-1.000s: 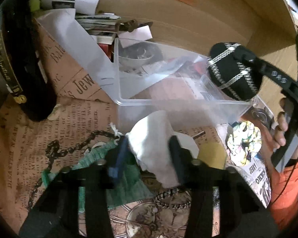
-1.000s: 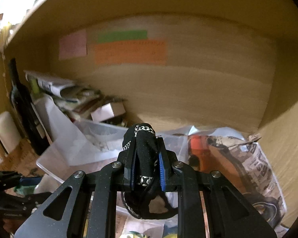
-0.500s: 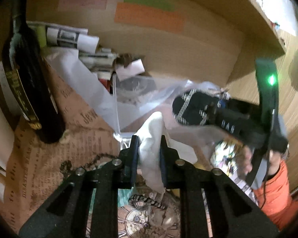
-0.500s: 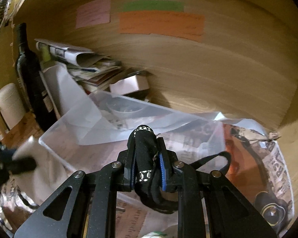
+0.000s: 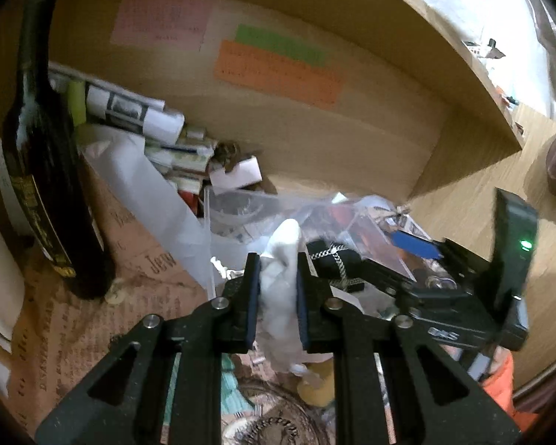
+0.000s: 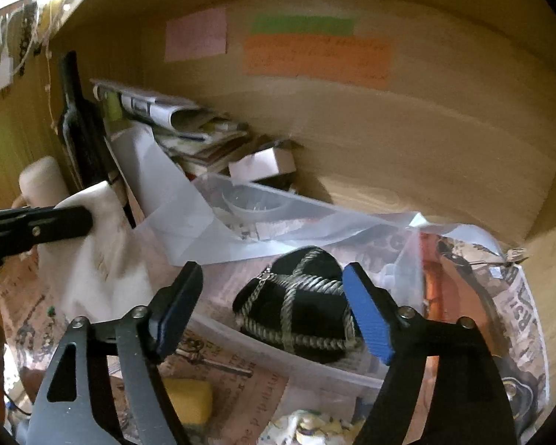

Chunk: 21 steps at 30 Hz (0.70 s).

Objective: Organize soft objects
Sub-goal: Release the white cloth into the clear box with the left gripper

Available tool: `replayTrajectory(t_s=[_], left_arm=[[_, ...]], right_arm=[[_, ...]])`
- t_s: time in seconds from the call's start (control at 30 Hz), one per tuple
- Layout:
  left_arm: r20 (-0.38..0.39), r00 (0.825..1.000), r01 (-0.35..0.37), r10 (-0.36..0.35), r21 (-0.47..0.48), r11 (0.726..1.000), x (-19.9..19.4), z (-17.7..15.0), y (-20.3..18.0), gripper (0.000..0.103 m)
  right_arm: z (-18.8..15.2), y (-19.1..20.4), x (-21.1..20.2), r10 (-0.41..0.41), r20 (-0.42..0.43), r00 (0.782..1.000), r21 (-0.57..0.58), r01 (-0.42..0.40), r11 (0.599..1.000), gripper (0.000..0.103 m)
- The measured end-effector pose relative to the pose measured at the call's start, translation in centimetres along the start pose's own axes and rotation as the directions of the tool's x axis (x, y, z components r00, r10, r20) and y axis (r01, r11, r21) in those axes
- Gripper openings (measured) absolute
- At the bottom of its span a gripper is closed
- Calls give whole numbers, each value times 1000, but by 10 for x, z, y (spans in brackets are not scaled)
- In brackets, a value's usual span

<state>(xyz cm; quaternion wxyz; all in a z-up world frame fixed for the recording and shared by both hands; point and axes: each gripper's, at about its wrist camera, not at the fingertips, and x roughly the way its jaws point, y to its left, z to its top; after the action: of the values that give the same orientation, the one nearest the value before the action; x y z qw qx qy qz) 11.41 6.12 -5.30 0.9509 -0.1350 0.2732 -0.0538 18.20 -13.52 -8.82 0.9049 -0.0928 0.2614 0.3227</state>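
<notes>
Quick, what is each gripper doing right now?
Left gripper: closed on the white cloth.
Right gripper: open, holding nothing, above the black pouch.

We see a tall dark bottle (image 5: 44,185) standing up at the left, on brown paper with print (image 5: 70,333). Beside it lies a messy pile of papers and magazines (image 6: 189,129). Three paper notes stick to the wooden back wall: a pink note (image 6: 195,34), a green note (image 6: 303,25) and an orange note (image 6: 317,57). A cream mug (image 6: 40,181) stands near the bottle.
</notes>
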Motion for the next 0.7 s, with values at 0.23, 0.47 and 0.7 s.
replayTrajectory(t_s=[0.23,0.47,0.7], left_arm=[[43,998,-53,52,9,999,23,19,-1,17],[-22,992,-124,125,19,992,70,23,0,17],[-111,983,-143,148,55,988,95,16,-3,17]], right_arm=[[-7,-17,-33,-51,56,997,34,49,998,84],[-29,-37,-47,-88,37,995,112,84,990,85],[-58,-53,-48,-98,-29,995,177,102,979,85]])
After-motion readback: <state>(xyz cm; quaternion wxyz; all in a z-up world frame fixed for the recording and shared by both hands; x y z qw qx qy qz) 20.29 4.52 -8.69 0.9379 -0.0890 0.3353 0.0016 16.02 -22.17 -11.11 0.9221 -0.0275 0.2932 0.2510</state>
